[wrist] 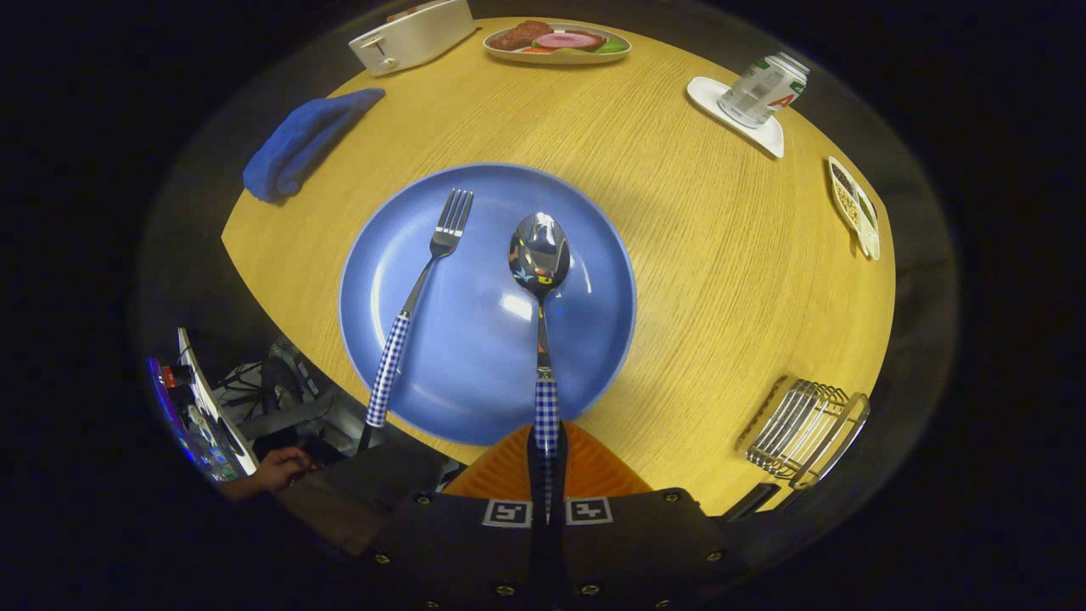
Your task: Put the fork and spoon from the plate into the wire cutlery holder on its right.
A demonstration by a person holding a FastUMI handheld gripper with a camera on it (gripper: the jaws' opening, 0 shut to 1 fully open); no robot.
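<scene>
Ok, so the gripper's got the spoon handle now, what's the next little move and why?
Probably lift the spoon straight up off the blue plate. The gripper looks shut on its checked handle while the bowl rests on the plate, and the wire cutlery holder stands off to the right, so it needs height before swinging over. The fork can wait.

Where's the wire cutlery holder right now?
In the gripper view, the wire cutlery holder sits near the table's edge, right of the blue plate, beside the hand-held gripper shut on the spoon.

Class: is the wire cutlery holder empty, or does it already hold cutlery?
Empty: wire cutlery holder holds nothing; fork lies on the plate, spoon in the shut gripper.
</scene>
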